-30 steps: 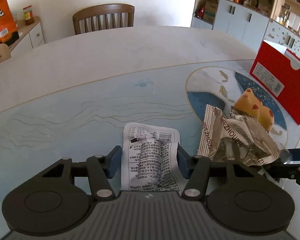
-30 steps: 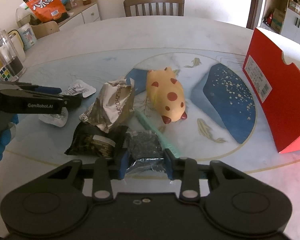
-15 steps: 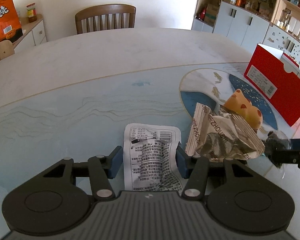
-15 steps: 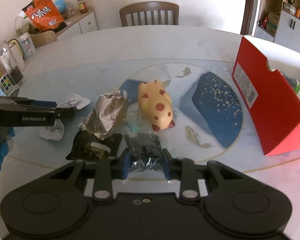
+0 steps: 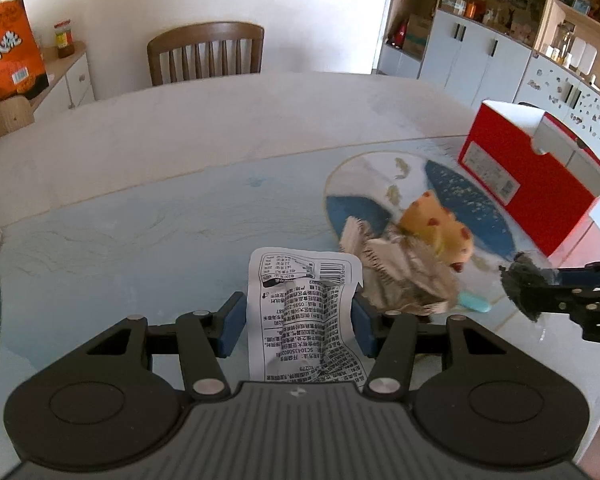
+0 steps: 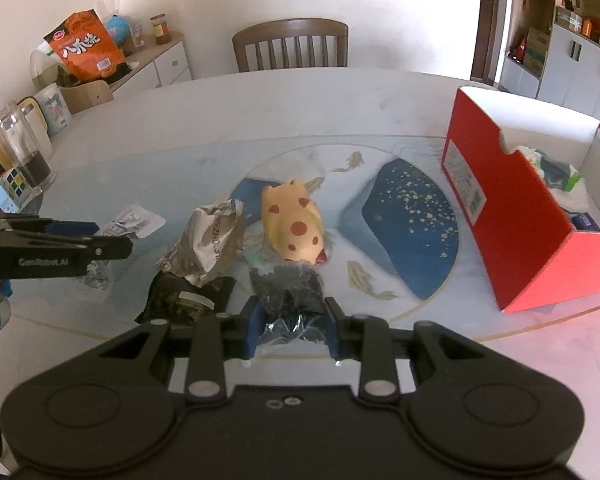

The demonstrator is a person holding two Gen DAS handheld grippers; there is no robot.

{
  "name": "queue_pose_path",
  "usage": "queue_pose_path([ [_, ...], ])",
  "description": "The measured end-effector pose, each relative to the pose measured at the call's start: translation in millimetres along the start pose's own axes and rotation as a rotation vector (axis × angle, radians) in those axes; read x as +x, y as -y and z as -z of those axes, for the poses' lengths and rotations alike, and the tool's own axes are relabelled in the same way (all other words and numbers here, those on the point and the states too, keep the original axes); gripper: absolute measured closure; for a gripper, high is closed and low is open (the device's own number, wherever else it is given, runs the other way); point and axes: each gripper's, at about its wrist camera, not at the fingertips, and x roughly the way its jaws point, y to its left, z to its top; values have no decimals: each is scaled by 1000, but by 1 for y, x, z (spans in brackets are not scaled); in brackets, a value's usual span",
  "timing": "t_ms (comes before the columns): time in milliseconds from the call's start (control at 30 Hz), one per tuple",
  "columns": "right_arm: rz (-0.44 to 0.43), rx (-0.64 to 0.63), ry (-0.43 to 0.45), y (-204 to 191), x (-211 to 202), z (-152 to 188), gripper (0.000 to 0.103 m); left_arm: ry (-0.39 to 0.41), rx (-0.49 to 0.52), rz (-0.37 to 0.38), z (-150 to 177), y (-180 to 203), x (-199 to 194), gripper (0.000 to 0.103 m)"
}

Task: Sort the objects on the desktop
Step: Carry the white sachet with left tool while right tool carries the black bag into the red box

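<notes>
My left gripper (image 5: pixel 298 326) is shut on a white printed wrapper (image 5: pixel 306 320) and holds it above the table; it also shows in the right wrist view (image 6: pixel 134 222). My right gripper (image 6: pixel 292 326) is shut on a dark crinkled packet (image 6: pixel 288 300) and holds it raised; it shows in the left wrist view (image 5: pixel 522 286) too. On the table lie a crumpled silver wrapper (image 6: pixel 210 246), a black snack pack (image 6: pixel 182 300), a yellow spotted pig toy (image 6: pixel 294 226) and a teal stick (image 5: pixel 474 302). A red open box (image 6: pixel 512 200) stands to the right with wrappers inside.
A round glass-topped table (image 6: pixel 300 112) with a fish picture. A wooden chair (image 6: pixel 292 44) stands at the far side. A clear jar (image 6: pixel 24 148) and a puzzle cube (image 6: pixel 8 190) sit at the left edge. A sideboard with an orange bag (image 6: pixel 86 46) stands behind.
Both grippers have lifted with their wrappers. The right gripper has moved toward the red box, which now shows its inside.
</notes>
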Motion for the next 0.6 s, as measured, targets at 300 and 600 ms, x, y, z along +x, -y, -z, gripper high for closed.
queue_pose_path([
  [300,-9,32,35,16,-30,-2,72,10,12,22,-8,25,-33,49],
  [600,0,50,69,37,-61,-5,72,32,31,34,-15,50,-61,49],
])
